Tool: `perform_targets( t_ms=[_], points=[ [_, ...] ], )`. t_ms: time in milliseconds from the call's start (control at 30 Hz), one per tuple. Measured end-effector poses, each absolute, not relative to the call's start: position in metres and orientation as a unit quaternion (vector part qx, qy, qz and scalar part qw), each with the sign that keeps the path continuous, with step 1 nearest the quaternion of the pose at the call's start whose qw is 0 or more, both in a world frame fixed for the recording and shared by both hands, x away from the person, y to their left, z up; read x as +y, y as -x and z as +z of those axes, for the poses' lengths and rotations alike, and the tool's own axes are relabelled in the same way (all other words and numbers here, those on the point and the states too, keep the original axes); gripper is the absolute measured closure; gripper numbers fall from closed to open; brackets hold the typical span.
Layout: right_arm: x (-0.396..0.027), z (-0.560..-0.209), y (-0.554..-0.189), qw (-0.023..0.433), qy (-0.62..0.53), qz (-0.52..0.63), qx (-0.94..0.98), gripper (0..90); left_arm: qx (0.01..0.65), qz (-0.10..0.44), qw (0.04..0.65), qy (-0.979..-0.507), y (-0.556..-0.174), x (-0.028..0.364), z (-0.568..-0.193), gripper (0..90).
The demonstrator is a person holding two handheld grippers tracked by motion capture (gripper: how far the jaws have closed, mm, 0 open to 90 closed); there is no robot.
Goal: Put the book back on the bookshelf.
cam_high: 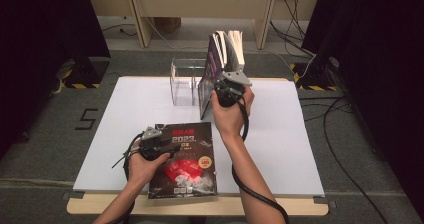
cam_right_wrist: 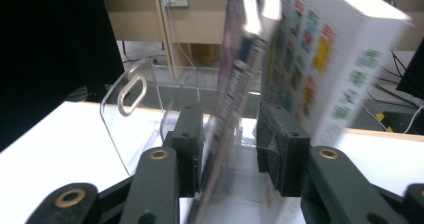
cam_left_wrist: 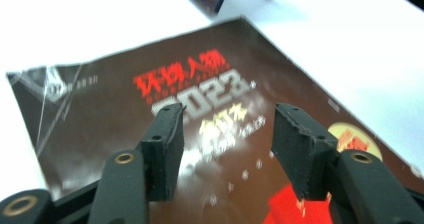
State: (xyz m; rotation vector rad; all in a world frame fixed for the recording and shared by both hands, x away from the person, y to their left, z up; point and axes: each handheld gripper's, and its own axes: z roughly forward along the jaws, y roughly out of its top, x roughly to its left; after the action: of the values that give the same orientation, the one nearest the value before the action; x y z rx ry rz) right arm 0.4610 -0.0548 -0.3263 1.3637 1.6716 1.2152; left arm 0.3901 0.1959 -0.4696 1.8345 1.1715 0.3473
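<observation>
A dark magazine (cam_high: 192, 154) with red "2023" lettering lies flat near the front edge of the white tabletop (cam_high: 280, 144). My left gripper (cam_high: 162, 143) hovers over its upper left part. In the left gripper view the gripper (cam_left_wrist: 227, 116) is open, with nothing between the jaws and the cover (cam_left_wrist: 100, 114) below them. At the back, a few books (cam_high: 227, 46) lean upright in a clear acrylic stand (cam_high: 182, 81). My right gripper (cam_high: 226, 84) is at their lower edge. In the right gripper view the gripper (cam_right_wrist: 231, 116) straddles a thin glossy magazine (cam_right_wrist: 235, 84) with a gap showing beside the right pad. A thick white book (cam_right_wrist: 325, 49) leans just right of it.
The clear stand (cam_right_wrist: 130, 109) has a handle slot in its side wall and open slots to the left of the books. Beyond the table stand a wooden desk (cam_high: 200, 4) and dark curtains. Cables (cam_high: 330, 119) run across the floor at the right.
</observation>
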Motion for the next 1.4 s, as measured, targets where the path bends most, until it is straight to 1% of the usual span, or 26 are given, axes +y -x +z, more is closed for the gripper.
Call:
perform_targets(
  t_ms=[333,567,733,800,867,1167,1400],
  points=[
    [-0.089,-0.336,-0.440,0.306,-0.520,0.466,0.647,64.9,0.431,0.174,0.476,-0.746,-0.413,0.167,-0.449,55.6],
    [-0.109,-0.349,-0.431,0.292,-0.517,0.475,0.649,63.1,0.410,0.193,0.485,-0.748,-0.433,0.146,-0.432,58.8],
    [-0.122,-0.359,-0.425,0.290,-0.522,0.469,0.650,62.4,0.393,0.211,0.491,-0.749,-0.450,0.128,-0.414,58.8],
    [-0.130,-0.365,-0.422,0.279,-0.534,0.467,0.647,62.1,0.386,0.219,0.495,-0.747,-0.455,0.121,-0.408,58.5],
    [-0.135,-0.369,-0.422,0.279,-0.539,0.464,0.645,62.1,0.379,0.228,0.496,-0.747,-0.460,0.113,-0.404,58.4],
    [-0.162,-0.385,-0.413,0.279,-0.557,0.452,0.638,62.0,0.381,0.257,0.506,-0.730,-0.473,0.095,-0.395,58.7],
    [-0.170,-0.390,-0.409,0.282,-0.562,0.444,0.639,61.9,0.383,0.274,0.504,-0.724,-0.480,0.087,-0.391,58.2]
  ],
)
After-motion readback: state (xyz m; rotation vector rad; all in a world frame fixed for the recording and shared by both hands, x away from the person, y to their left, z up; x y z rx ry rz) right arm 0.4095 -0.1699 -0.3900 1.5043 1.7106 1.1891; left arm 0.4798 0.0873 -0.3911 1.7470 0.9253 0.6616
